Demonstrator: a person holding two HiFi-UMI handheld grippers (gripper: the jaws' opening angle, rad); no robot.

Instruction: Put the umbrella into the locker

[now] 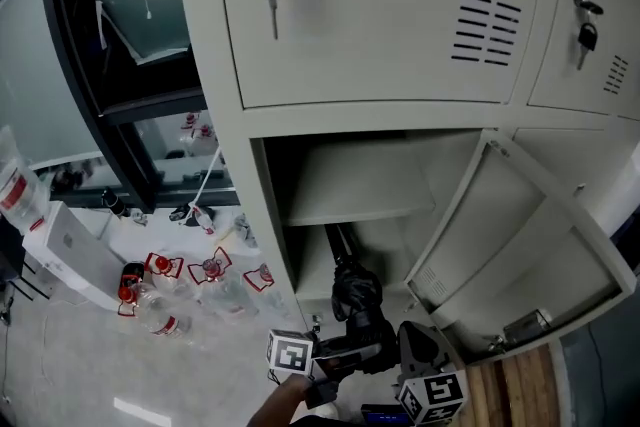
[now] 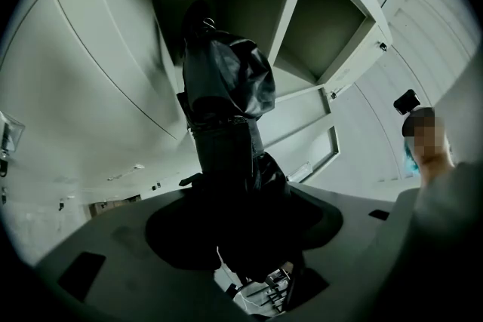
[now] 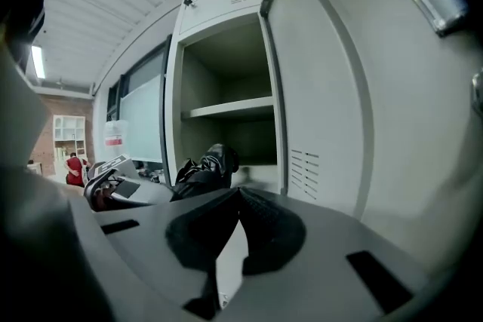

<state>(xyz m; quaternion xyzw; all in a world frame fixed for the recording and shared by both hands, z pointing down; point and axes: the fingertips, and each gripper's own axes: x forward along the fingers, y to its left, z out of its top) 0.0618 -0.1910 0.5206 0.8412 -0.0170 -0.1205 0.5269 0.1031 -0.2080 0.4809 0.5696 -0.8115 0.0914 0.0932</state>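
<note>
One tool is loaded: the left gripper [image 2: 230,188] is clamped on the near end of the umbrella [image 2: 226,87]. The umbrella's long axis runs straight ahead from those jaws, its far end reaching into the locker [image 1: 400,120] below the shelf [image 1: 350,190]. The right gripper [image 3: 235,200], jaws together on nothing, hangs beside it. Judgement: the left gripper should push along that axis.

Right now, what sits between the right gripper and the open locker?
The black umbrella, clamped by the left gripper, with its far end reaching into the lower compartment. The right gripper view shows it.
</note>
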